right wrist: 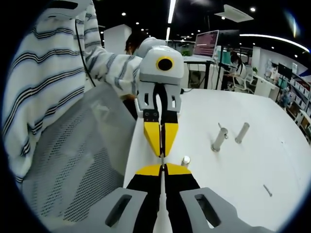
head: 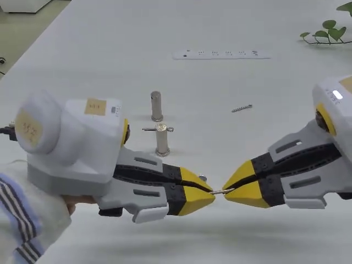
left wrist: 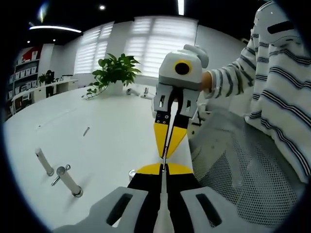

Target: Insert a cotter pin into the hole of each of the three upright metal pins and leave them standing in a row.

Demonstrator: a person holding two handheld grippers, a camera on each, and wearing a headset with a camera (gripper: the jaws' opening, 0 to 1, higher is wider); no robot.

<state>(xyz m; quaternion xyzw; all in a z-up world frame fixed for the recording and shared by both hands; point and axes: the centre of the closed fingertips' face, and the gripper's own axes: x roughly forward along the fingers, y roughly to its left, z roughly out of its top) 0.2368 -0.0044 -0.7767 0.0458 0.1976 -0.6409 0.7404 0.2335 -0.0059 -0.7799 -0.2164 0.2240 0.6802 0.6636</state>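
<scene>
Across the white table (head: 264,82), three metal pins are standing in a rough line: the far pin (head: 157,105) is sitting bare, the middle pin (head: 161,144) is carrying a fitted cotter pin (head: 148,130) through its head, and the near pin (head: 202,177) is peeking out behind the left gripper (head: 211,192). That gripper and the right gripper (head: 226,191) are both pinching tight on opposite ends of a held cotter pin (head: 219,191). A spare cotter pin (head: 242,108) is lying well apart. One pin is looking done, with two apparently waiting.
</scene>
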